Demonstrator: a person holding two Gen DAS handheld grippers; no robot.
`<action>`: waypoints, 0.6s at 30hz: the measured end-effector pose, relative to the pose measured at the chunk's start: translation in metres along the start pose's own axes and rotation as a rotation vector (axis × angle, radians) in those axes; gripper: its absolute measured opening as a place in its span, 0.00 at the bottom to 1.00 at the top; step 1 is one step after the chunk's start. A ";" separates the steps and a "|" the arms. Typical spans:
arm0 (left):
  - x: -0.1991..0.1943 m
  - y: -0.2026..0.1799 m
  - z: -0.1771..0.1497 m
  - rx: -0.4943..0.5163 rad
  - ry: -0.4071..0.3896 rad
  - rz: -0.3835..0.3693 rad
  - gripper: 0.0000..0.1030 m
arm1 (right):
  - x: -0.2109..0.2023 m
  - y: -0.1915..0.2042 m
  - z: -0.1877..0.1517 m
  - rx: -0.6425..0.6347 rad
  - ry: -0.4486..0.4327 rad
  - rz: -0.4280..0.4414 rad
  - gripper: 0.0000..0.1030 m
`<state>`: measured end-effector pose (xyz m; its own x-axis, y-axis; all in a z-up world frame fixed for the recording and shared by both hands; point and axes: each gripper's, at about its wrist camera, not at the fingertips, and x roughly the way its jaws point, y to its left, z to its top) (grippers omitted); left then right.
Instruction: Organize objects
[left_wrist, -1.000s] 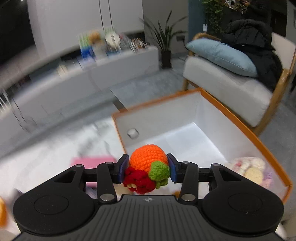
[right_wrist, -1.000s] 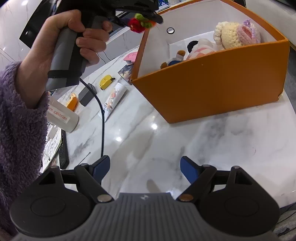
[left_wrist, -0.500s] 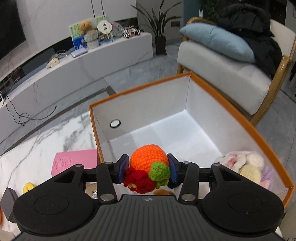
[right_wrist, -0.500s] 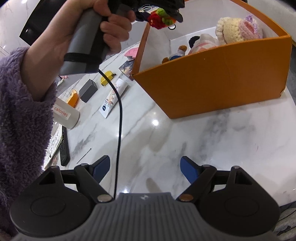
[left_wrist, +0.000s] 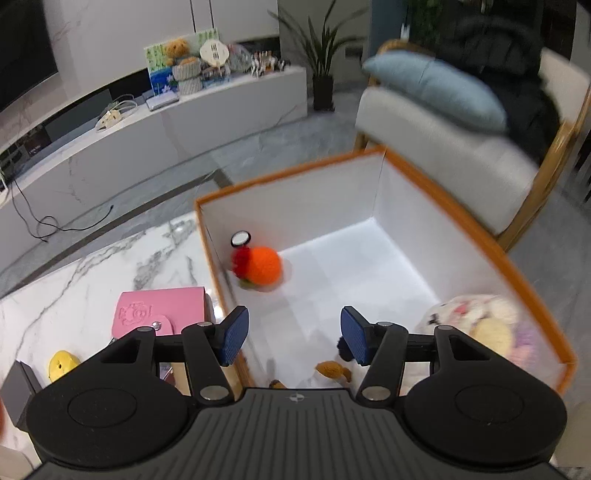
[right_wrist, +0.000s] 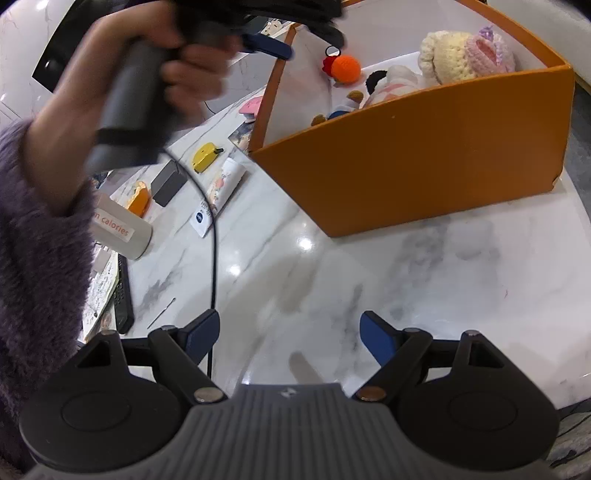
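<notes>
Left gripper (left_wrist: 291, 332): jaws have just been opening and now stand apart with nothing between the blue pads; it hangs over the near left corner of the box, pointing down into it.
Left hand (right_wrist: 147, 70): wrapped round the grey handle of that gripper, blurred, at 11 o'clock in the right wrist view; a fuzzy purple sleeve (right_wrist: 33, 236) runs down the left edge.
Crochet orange (left_wrist: 260, 265): free of the pads, blurred, at 11 o'clock from the left gripper, low inside the box close to the left wall and under a round grommet hole; whether it touches the floor I cannot tell.
Orange box (left_wrist: 480, 236): white inside, open top, standing on the marble table (right_wrist: 424, 266).
Plush toys (left_wrist: 480, 325): heaped in the box's near right corner, at 3 o'clock from the left gripper.
Pink card case (left_wrist: 159, 312): on the table just outside the box's left wall, at 9 o'clock from the left gripper.
Yellow toy (left_wrist: 62, 363): at 8 o'clock, beyond the pink case.
Right gripper (right_wrist: 290, 339): jaws wide, empty, over bare marble on the near side of the box.
Tube (right_wrist: 218, 192): lying on the table at 11 o'clock from the right gripper, beside a dark grey block (right_wrist: 168, 182).
</notes>
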<state>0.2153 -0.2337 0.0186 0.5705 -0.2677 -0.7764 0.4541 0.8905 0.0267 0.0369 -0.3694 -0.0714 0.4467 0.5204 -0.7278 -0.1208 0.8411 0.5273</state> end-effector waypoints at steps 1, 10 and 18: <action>-0.010 0.007 -0.002 -0.016 -0.019 0.004 0.70 | 0.000 0.000 0.000 -0.005 -0.004 -0.002 0.81; -0.102 0.097 -0.093 -0.086 -0.183 0.177 0.75 | 0.004 0.020 0.002 -0.091 -0.059 -0.005 0.81; -0.079 0.130 -0.174 -0.008 -0.139 0.202 0.84 | 0.018 0.070 0.020 -0.196 -0.132 0.005 0.81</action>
<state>0.1099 -0.0325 -0.0263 0.7380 -0.1315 -0.6619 0.3165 0.9337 0.1673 0.0546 -0.3038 -0.0390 0.5558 0.5120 -0.6549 -0.2879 0.8576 0.4262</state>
